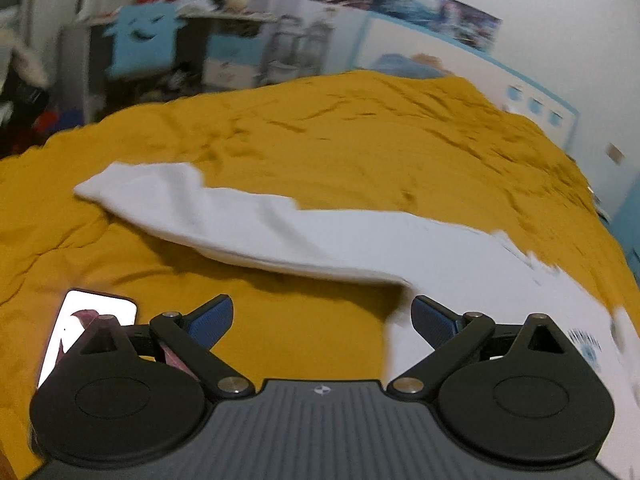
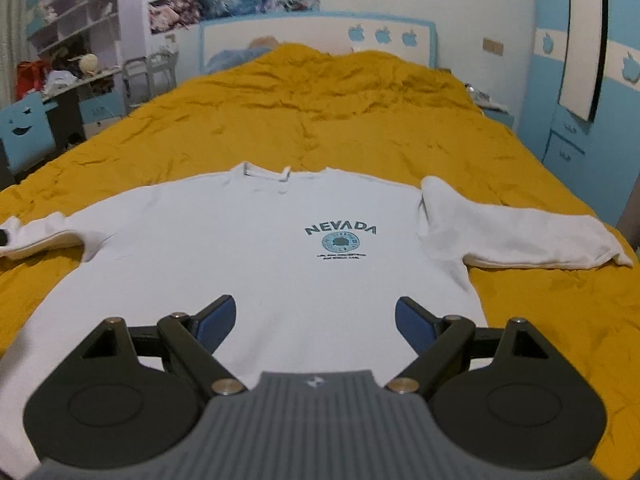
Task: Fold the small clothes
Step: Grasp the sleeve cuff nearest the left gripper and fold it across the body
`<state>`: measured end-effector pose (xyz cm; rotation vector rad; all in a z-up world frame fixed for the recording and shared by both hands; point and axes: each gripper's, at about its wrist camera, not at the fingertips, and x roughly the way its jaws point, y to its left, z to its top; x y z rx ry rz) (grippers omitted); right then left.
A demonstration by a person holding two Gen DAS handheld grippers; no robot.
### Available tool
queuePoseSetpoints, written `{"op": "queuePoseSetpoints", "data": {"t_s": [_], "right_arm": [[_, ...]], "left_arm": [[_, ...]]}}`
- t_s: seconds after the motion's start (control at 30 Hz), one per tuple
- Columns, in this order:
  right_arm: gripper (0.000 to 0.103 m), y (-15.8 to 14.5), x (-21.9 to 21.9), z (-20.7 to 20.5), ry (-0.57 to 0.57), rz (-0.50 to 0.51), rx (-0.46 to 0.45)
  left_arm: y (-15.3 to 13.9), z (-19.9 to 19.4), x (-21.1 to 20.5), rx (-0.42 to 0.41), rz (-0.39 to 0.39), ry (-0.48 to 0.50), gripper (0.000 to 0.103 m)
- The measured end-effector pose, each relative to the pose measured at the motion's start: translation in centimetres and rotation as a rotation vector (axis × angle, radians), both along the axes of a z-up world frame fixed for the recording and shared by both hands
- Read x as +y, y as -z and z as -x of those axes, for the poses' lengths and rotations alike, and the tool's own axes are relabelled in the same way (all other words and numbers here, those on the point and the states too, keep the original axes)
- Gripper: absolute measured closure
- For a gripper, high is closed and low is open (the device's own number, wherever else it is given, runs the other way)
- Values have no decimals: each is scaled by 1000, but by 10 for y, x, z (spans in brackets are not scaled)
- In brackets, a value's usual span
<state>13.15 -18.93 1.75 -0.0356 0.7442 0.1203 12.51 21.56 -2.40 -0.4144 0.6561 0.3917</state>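
Note:
A white long-sleeved top (image 2: 256,248) with a teal NEVADA print lies flat, front up, on the mustard bed cover (image 2: 340,120), both sleeves spread sideways. My right gripper (image 2: 316,322) is open and empty, hovering over the top's lower middle. In the left wrist view the left sleeve (image 1: 224,216) stretches away to the left, and the body of the top (image 1: 500,300) fills the right. My left gripper (image 1: 322,320) is open and empty over the cover, just below the sleeve by the armpit.
A phone (image 1: 90,328) lies on the cover by the left gripper's left finger. A white and blue headboard (image 2: 320,40) stands at the far end. A cluttered desk and shelves (image 2: 76,60) are left of the bed, a blue wardrobe (image 2: 580,100) to the right.

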Motion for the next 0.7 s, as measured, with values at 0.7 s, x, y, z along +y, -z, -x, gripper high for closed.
{"op": "queuePoseSetpoints", "data": {"t_s": [0.7], "right_arm": [[20, 22, 43, -74, -80, 29, 50]], "left_arm": [[58, 6, 238, -89, 400, -540, 31]]}}
